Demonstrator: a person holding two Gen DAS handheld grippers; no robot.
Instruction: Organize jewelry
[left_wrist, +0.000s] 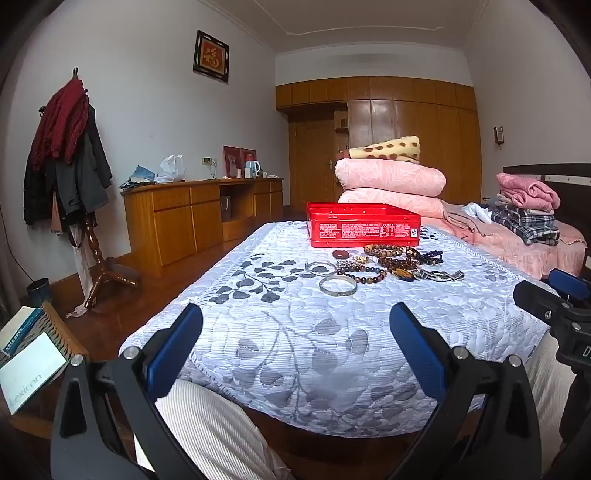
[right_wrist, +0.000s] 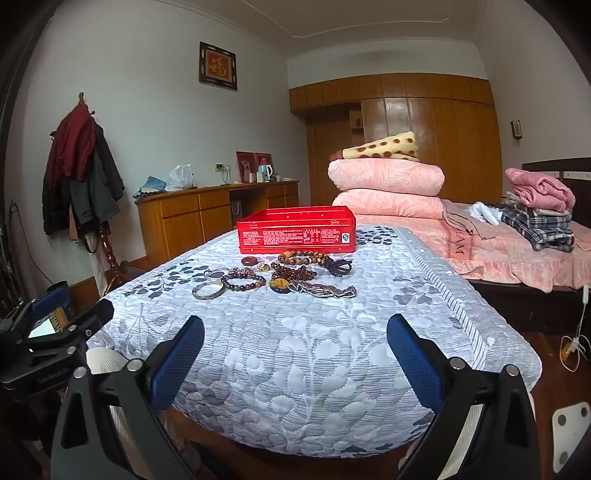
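A red tin box (left_wrist: 364, 225) (right_wrist: 297, 230) stands open on a table covered by a white-and-grey leaf-patterned quilt (left_wrist: 295, 332) (right_wrist: 314, 350). In front of it lies a pile of jewelry: brown bead bracelets (left_wrist: 364, 274) (right_wrist: 243, 282), two silver bangles (left_wrist: 338, 285) (right_wrist: 207, 291), a dark red ring (left_wrist: 340, 253) (right_wrist: 248, 260) and a silver pendant necklace (left_wrist: 437, 275) (right_wrist: 325, 290). My left gripper (left_wrist: 295, 332) is open and empty at the table's near edge. My right gripper (right_wrist: 295, 339) is open and empty, also well short of the jewelry.
A bed (right_wrist: 517, 254) with folded pink quilts (left_wrist: 391, 177) and clothes stands to the right. A wooden dresser (left_wrist: 199, 214) and a coat rack (left_wrist: 74, 147) are at the left. Books (left_wrist: 29, 350) lie on a chair at lower left.
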